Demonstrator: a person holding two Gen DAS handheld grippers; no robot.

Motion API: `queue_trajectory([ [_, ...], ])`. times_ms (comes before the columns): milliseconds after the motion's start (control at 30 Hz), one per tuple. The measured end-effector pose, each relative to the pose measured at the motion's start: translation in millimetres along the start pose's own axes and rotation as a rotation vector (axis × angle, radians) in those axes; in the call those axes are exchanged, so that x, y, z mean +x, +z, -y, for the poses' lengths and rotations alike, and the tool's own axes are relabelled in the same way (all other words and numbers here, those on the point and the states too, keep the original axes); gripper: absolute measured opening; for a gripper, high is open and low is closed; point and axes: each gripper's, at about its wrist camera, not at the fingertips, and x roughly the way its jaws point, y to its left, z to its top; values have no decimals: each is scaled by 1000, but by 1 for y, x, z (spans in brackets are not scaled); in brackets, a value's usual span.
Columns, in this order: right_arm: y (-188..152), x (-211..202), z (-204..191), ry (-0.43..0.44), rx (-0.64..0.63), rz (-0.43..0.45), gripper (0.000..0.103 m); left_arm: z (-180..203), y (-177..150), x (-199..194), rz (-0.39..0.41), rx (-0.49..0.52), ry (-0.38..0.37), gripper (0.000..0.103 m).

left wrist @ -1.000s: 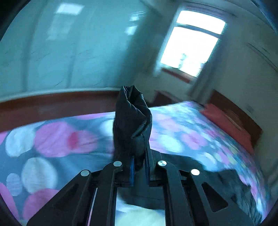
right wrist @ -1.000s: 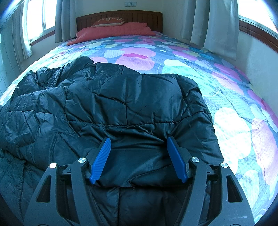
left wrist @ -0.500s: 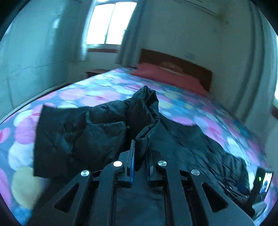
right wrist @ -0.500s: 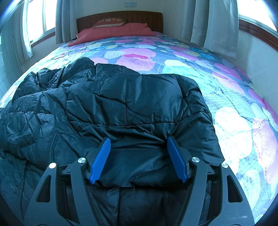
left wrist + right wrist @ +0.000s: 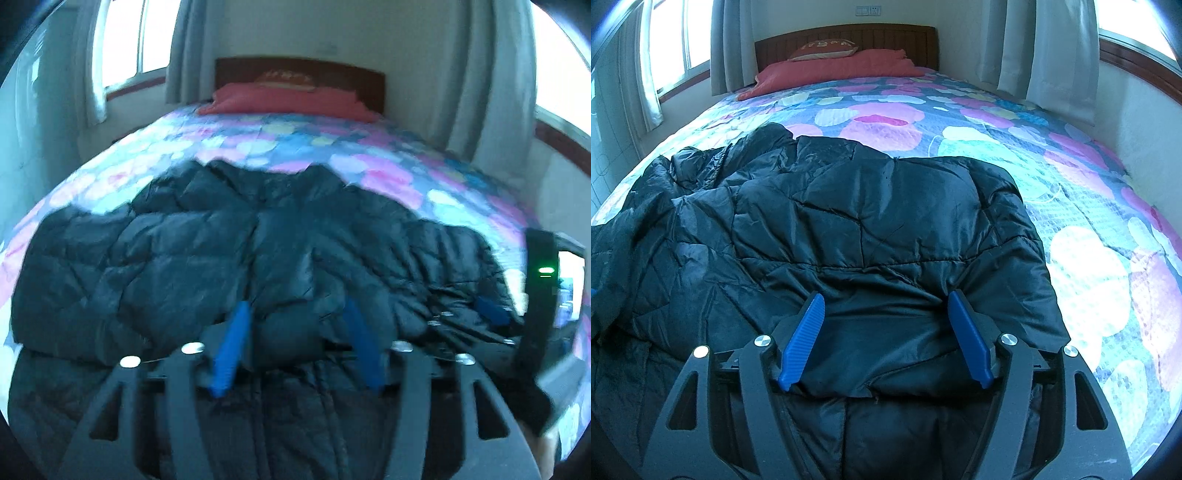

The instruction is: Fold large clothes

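Near the bed's [image 5: 1089, 192] foot edge, both my tools [image 5: 295, 347] [image 5: 886, 332] sit spread over the jacket [image 5: 868, 221]; unpinned, its puffy fold may spring open.

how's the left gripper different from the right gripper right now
Little differs. The left gripper appears motion-blurred, while the right gripper is sharp. Padding of the black jacket bulges up between the left gripper's fingers; between the right gripper's it lies flatter. The left view shows the right gripper at its edge; the right view doesn't clearly show the left. Both are open, blue-fingered, at the jacket's near edge.
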Motion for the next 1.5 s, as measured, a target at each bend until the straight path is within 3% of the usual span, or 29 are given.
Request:
queue_trajectory([
  [167, -1, 0, 0, 2, 2, -2, 69, 8, -2, -26, 25, 46, -7, 63],
  [400, 8, -9, -6, -6, 6, -18, 69, -66, -23, -62, 29, -19, 116, 63],
  [633, 20, -46, -59, 198, 32, 6, 69, -158, -41, -86, 36, -147, 285, 63],
  [700, 22, -44, -85, 259, 7, -14, 69, -180, -45, -89, 22, -206, 296, 63],
  [833, 25, -30, -122, 297, -9, -46, 69, -206, -51, -96, 22, -281, 309, 63],
  [867, 24, -26, -130, 303, -16, -58, 66, -208, -52, -97, 19, -285, 308, 63],
  [933, 21, -16, -144, 320, -36, -100, 39, -209, -53, -95, 11, -283, 301, 63],
  [1033, 20, -18, -153, 324, -62, -93, 18, -207, -51, -92, 0, -278, 287, 63],
  [1233, 36, -56, -128, 312, -44, 21, 12, -205, -39, -91, 16, -277, 264, 63],
  [1367, 48, -71, -85, 201, -32, 107, 12, -201, -30, -89, 25, -265, 254, 63],
  [1500, 54, -63, -38, 117, 8, 105, 12, -194, -22, -82, 24, -255, 237, 63],
])
